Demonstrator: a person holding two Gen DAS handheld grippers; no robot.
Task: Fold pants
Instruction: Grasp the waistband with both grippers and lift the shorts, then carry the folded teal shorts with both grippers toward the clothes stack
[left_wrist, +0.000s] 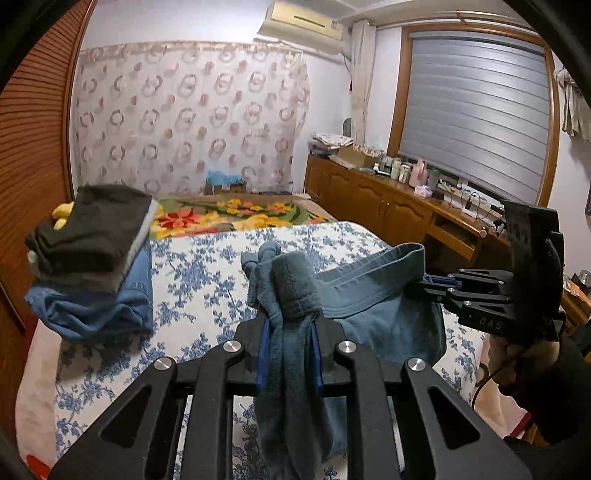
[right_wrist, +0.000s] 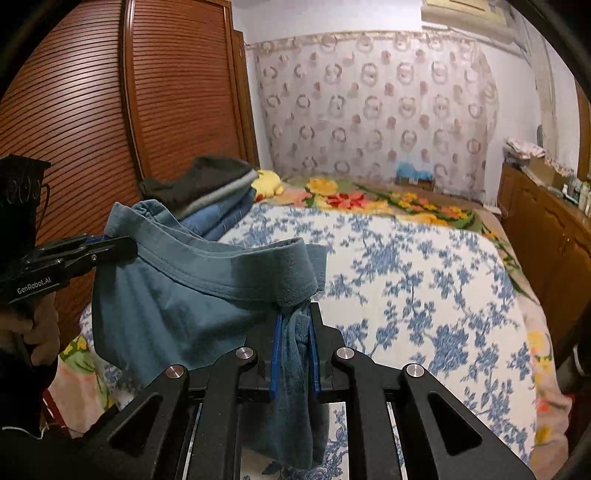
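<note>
Teal-blue pants (left_wrist: 373, 295) hang by the waistband above the bed, stretched between both grippers. My left gripper (left_wrist: 290, 332) is shut on a bunched end of the waistband, fabric spilling over its blue pads. In the right wrist view my right gripper (right_wrist: 293, 328) is shut on the other end of the pants (right_wrist: 177, 302), and the cloth drops below the jaws. Each gripper shows in the other's view: the right gripper (left_wrist: 430, 284) at the right, the left gripper (right_wrist: 127, 247) at the left, both pinching the band.
The bed (right_wrist: 424, 280) has a blue floral cover. A stack of folded clothes (left_wrist: 92, 258) lies at its left edge by a wooden louvred wardrobe (right_wrist: 110, 110). A yellow plush toy (right_wrist: 267, 182) sits behind the stack. A wooden cabinet (left_wrist: 388, 206) lines the right.
</note>
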